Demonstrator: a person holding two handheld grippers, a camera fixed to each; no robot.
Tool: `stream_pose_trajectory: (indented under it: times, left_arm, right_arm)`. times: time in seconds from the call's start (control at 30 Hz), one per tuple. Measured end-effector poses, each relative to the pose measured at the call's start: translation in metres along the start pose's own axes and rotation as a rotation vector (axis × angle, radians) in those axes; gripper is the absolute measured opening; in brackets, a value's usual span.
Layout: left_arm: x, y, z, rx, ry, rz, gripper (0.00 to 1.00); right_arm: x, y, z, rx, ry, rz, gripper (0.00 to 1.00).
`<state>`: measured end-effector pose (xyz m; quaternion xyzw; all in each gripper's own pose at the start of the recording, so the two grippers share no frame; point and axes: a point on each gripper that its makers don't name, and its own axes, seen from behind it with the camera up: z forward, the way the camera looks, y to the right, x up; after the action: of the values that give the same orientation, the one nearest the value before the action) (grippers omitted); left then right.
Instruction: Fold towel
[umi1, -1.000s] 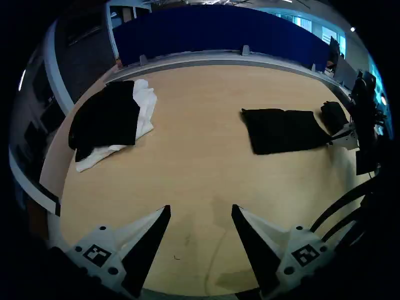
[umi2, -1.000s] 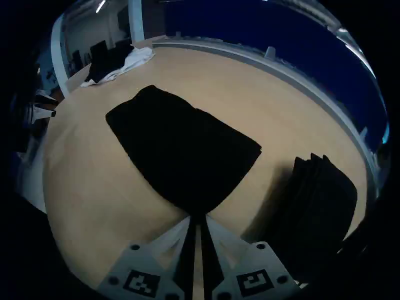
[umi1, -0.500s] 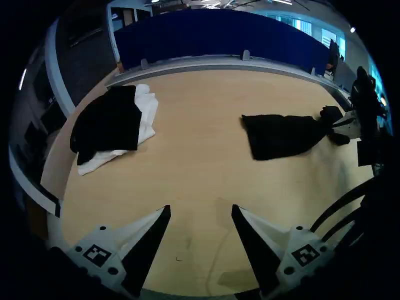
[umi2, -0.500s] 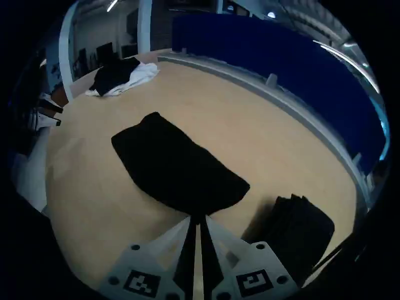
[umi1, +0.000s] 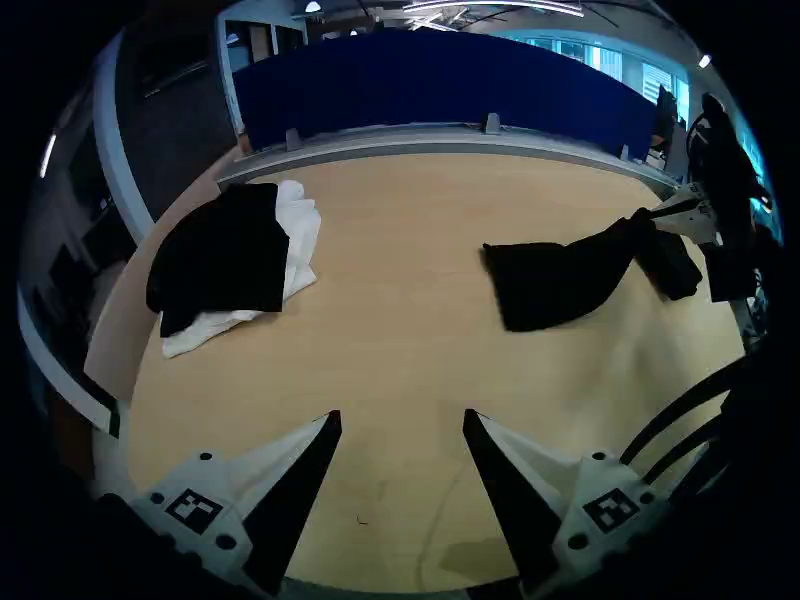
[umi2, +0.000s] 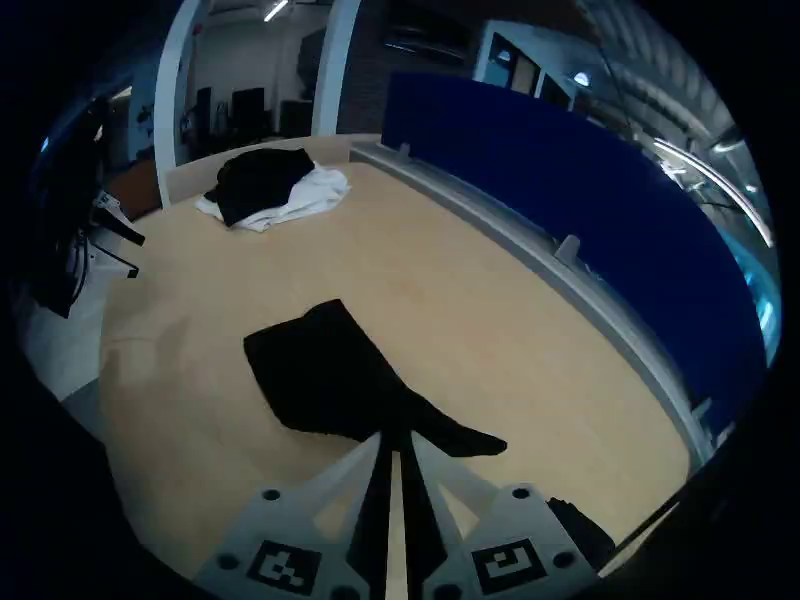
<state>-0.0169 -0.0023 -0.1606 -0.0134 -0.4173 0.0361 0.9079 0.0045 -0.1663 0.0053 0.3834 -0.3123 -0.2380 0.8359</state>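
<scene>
The right gripper (umi2: 397, 438) pinches black towel (umi2: 320, 385); left gripper (umi1: 401, 412) spread wide.

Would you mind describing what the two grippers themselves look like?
Both the left gripper and right gripper have white, wedge-shaped fingers with black inner faces, tapering to points. Each finger base carries a square black-and-white marker.

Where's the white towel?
In the left gripper view the white towel lies at the far left of the table, partly under a black cloth, well apart from the black towel that the right gripper pinches.
</scene>
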Motion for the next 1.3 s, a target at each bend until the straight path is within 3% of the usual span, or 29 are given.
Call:
stream_pose_trajectory:
  times: [0.4, 0.7, 0.8, 1.0, 1.1, 1.3]
  left_arm:
    - [0.003, -0.004, -0.009, 0.0, 0.021, -0.005, 0.9]
    - [0.001, -0.011, -0.016, 0.019, 0.03, -0.023, 0.9]
    - [-0.001, -0.013, -0.018, 0.027, 0.032, -0.034, 0.9]
    - [-0.007, -0.013, -0.02, 0.033, 0.032, -0.068, 0.9]
    - [-0.008, -0.014, -0.02, 0.034, 0.032, -0.074, 0.9]
    - [-0.008, -0.016, -0.019, 0.036, 0.032, -0.072, 0.9]
  right_arm:
    - [0.028, -0.014, 0.021, 0.057, 0.002, -0.079, 0.06]
    - [0.054, -0.068, 0.07, 0.173, 0.005, -0.154, 0.06]
    - [0.054, -0.094, 0.093, 0.22, 0.002, -0.152, 0.05]
    - [0.033, -0.151, 0.139, 0.335, -0.054, -0.058, 0.05]
    - [0.019, -0.16, 0.148, 0.346, -0.087, -0.031, 0.05]
    - [0.017, -0.158, 0.147, 0.344, -0.087, -0.029, 0.07]
